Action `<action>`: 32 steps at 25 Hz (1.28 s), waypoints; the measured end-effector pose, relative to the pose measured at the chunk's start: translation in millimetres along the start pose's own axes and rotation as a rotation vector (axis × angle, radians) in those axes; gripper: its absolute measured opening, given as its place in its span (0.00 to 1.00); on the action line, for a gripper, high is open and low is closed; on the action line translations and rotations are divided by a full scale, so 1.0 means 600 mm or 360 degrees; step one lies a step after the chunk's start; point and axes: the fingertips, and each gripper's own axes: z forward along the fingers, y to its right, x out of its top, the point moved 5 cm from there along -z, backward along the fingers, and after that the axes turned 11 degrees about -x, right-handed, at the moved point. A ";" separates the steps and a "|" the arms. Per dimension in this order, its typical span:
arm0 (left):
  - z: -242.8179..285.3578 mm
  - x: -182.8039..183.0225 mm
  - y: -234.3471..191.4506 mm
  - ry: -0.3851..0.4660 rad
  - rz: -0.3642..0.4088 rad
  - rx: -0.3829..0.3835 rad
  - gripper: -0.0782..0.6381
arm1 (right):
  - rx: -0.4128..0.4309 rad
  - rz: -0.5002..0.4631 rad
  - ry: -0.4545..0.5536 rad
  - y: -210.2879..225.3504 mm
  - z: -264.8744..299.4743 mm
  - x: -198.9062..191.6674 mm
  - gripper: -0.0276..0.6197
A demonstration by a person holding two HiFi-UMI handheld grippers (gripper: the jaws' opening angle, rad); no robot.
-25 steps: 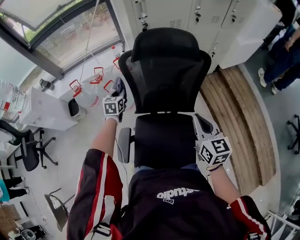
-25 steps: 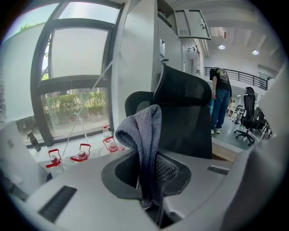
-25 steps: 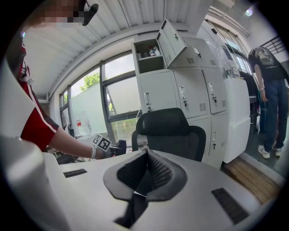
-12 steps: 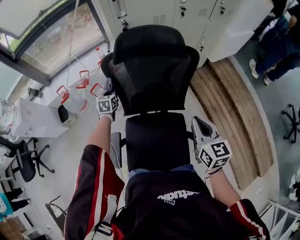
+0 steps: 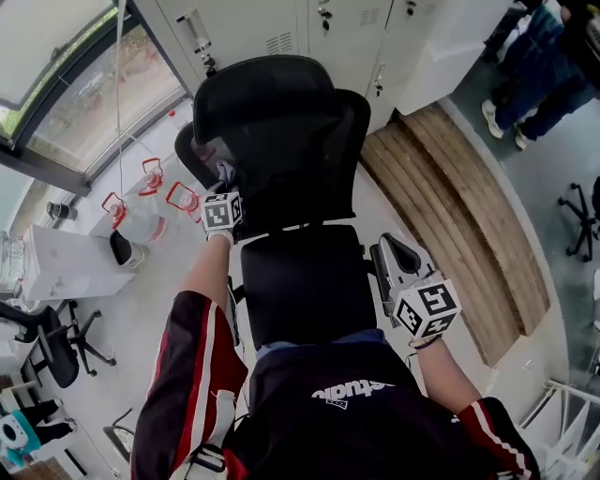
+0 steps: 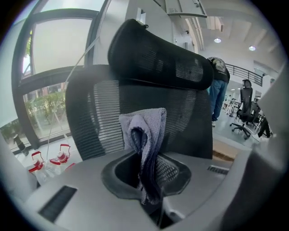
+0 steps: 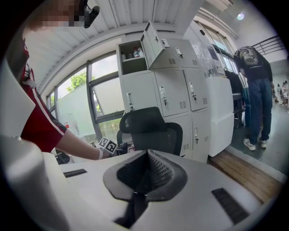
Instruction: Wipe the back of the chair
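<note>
The black mesh office chair stands in front of me, its back [image 5: 300, 159] below the headrest [image 5: 262, 89]. My left gripper [image 5: 224, 183] is shut on a grey-blue cloth [image 5: 225, 172], pressed against the left part of the mesh back. In the left gripper view the cloth [image 6: 144, 135] sticks up from the left gripper [image 6: 146, 180], touching the chair back [image 6: 95, 119] under the headrest [image 6: 158, 58]. My right gripper [image 5: 398, 262] hangs beside the seat [image 5: 300, 281] on the right. In the right gripper view that gripper [image 7: 145, 173] is shut and holds nothing, facing the chair [image 7: 151, 133].
White lockers [image 5: 309, 28] stand behind the chair. A wooden platform [image 5: 450, 197] lies to the right. Red-handled water jugs [image 5: 141, 202] sit on the floor at the left by the window. Other office chairs [image 5: 47, 347] stand far left. People [image 5: 534, 56] stand at the top right.
My left gripper with the cloth has gone from the chair back's left edge inward onto the mesh. The chair has shifted in view. The right gripper has hardly moved.
</note>
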 end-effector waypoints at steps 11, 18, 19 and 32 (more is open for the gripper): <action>0.113 0.049 0.175 -0.0003 0.0092 -0.0249 0.19 | -0.0161 0.0090 0.0047 0.079 -0.042 0.002 0.04; 0.193 0.077 0.306 -0.0023 0.0171 -0.0441 0.19 | -0.0322 0.0153 0.0080 0.140 -0.092 -0.003 0.04; 0.206 0.078 0.323 -0.0026 0.0184 -0.0463 0.19 | -0.0347 0.0163 0.0084 0.149 -0.099 -0.006 0.04; 0.292 0.086 0.539 -0.0073 0.0293 -0.0769 0.19 | -0.0605 0.0293 0.0068 0.227 -0.188 -0.051 0.04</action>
